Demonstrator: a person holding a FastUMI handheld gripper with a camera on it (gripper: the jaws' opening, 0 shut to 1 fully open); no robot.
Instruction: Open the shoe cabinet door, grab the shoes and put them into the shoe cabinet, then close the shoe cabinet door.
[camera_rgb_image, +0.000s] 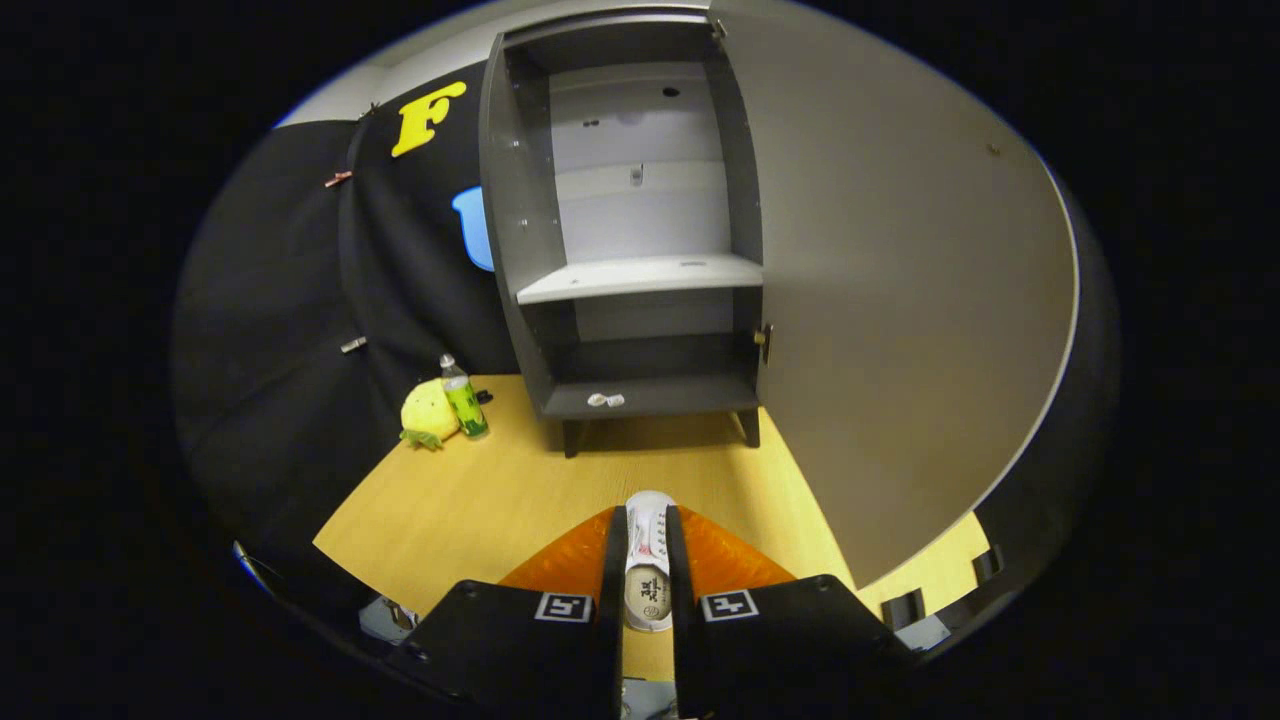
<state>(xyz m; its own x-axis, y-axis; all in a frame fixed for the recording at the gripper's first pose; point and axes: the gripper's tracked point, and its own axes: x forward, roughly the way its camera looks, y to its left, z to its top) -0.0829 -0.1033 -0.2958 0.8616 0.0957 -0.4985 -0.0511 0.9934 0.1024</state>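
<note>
Cabinet door opened already, shoe pinched between the narrow claw above the desk, still to be placed in the far shoe cabinet and shut in.

1. We see the shoe between the gripper fingers, both pressing it.
2. Beyond stands the cabinet, its door swung right.
3. Left of it, a bottle leans beside a plush toy on the table.
</note>
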